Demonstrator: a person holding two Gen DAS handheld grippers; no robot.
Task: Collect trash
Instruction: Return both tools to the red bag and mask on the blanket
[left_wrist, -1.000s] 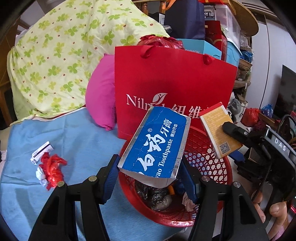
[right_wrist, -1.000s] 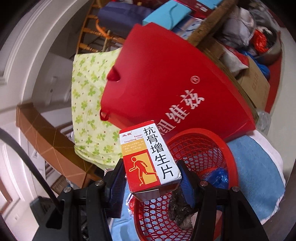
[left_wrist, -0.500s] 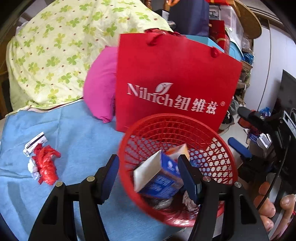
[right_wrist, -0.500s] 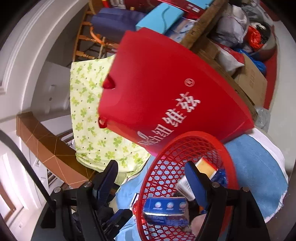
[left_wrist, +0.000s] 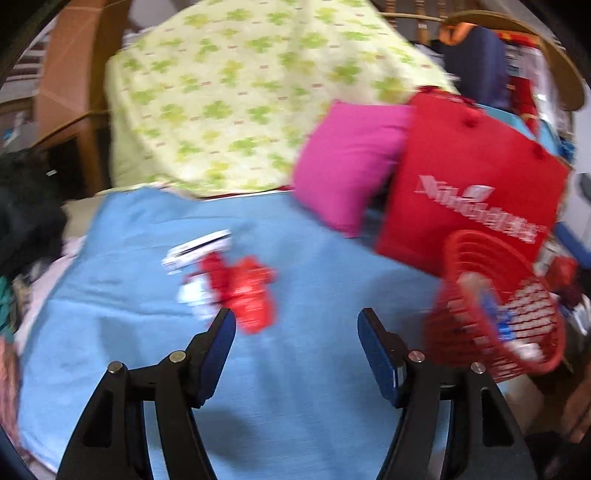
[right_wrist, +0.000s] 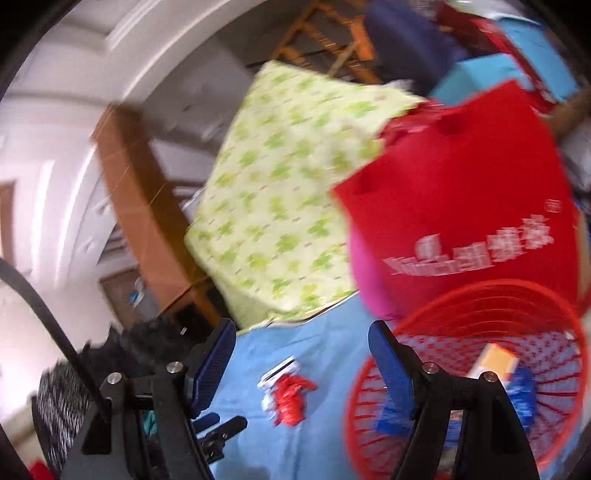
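Two boxes down, both grippers empty now; a second ago the left gripper (left_wrist: 296, 328) had the blue toothpaste box and the right gripper (right_wrist: 302, 341) had a small medicine box, and both have since dropped into the red basket (right_wrist: 436, 325) — you can make out an orange-and-white box (right_wrist: 495, 363) and blue packaging (right_wrist: 522, 391) in there from the right wrist view; jaws on both sides are spread wide with nothing between them; the left one has swung away from the basket and now points at the blue cloth (left_wrist: 129, 314), with the basket (left_wrist: 461, 258) off to the right edge of its view; what's left looks like the little pile on the cloth — a crumpled red wrapper (left_wrist: 247, 291) with some white scraps (left_wrist: 197, 249) touching it, just beyond the left finger's tip; everything's motion-blurred so I can't tell what the scraps are exactly; my guess is that pile is the next pickup, and the wrapper looks flimsy, so pinching it without snagging the cloth could be fiddly.
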